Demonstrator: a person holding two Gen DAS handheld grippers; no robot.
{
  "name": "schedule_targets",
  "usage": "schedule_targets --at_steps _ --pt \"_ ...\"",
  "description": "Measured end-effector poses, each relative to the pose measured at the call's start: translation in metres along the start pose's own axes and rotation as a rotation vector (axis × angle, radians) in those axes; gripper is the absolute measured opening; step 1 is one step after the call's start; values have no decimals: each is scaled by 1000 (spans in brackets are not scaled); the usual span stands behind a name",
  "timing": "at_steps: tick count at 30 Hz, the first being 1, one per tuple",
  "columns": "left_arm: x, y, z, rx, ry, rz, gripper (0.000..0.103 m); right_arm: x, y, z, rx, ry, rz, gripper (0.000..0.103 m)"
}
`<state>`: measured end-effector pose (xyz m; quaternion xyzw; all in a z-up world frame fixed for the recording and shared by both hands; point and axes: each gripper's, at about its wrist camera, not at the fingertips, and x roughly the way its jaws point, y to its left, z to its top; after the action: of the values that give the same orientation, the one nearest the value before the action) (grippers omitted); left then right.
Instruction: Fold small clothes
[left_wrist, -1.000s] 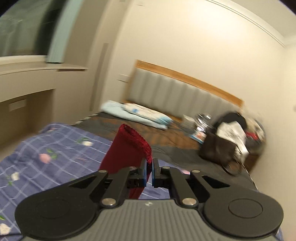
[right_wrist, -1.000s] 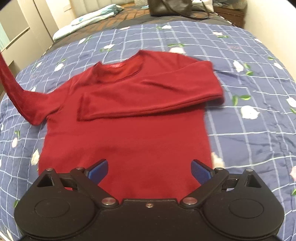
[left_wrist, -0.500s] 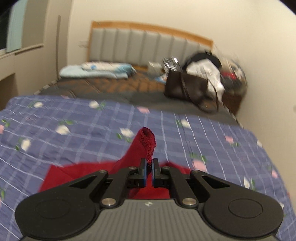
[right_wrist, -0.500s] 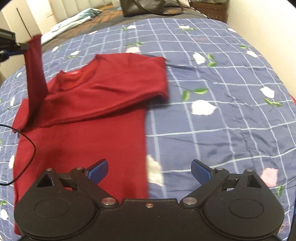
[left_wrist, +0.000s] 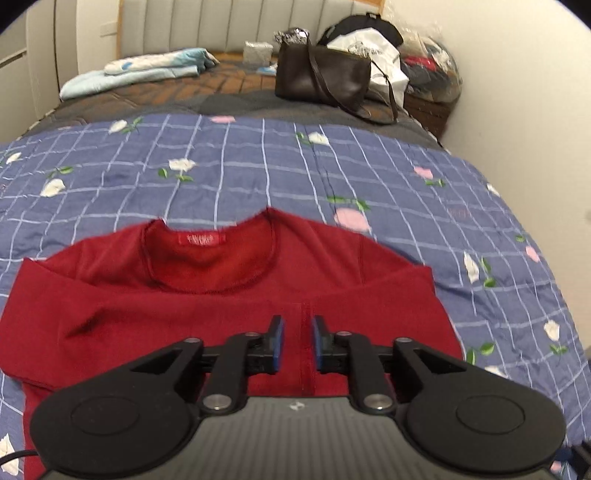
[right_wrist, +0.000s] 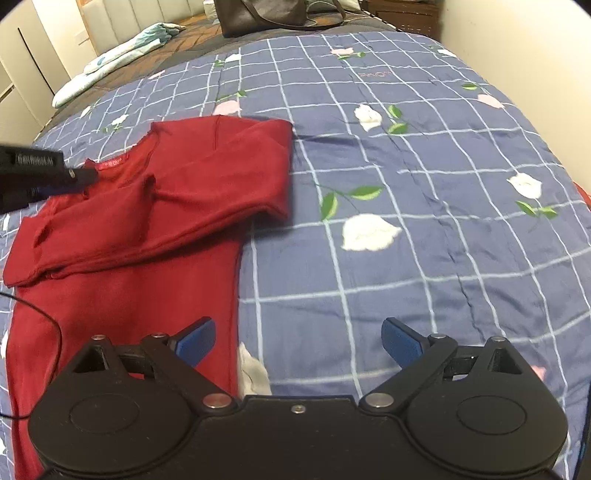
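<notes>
Left sleeve now laid across the chest of the red sweater (left_wrist: 229, 306), dropped by the left gripper (left_wrist: 294, 341), jaws slightly apart and empty right over the cuff. Sweater lies flat on the checked quilt (right_wrist: 406, 221), long axis 12-to-6. Right gripper (right_wrist: 298, 341), spread wide and empty, sits at the sweater's right edge, hem toward 8 o'clock, so probably nearer for the bottom fold.
</notes>
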<state>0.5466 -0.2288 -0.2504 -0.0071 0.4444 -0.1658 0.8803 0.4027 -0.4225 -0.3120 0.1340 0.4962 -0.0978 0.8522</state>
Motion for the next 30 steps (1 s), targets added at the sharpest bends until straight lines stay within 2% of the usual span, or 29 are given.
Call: schedule_targets --at_steps 2,6,8,11,15,18,20,23,25,26,30 --pt "-1 4 -2 -14 18 1 42 4 4 7 -8 -6 16 97" --pt "-19 24 -12 -89 1 12 64 13 19 25 -26 -33 65 94" --pt "-30 40 -18 -132 -8 46 75 19 29 36 -37 -46 100 90" --pt "-44 79 -33 -204 -2 141 79 32 51 55 -55 -55 168 80" --pt "-54 150 -56 -291 39 334 80 54 88 77 -85 -55 242 64" --pt "-56 195 -71 -290 63 447 80 77 114 90 -119 -30 256 56" --pt "-52 219 -78 -248 88 508 80 92 129 95 -118 -5 252 54" --pt "-40 240 -79 -172 97 538 80 110 143 100 -92 35 240 41" --pt "-31 248 -77 -136 93 533 80 116 147 98 -75 49 222 20" --pt "-26 251 -76 -125 94 531 80 117 149 99 -70 48 217 13" --pt "-15 247 -68 -89 73 514 79 105 145 103 -15 26 239 11"
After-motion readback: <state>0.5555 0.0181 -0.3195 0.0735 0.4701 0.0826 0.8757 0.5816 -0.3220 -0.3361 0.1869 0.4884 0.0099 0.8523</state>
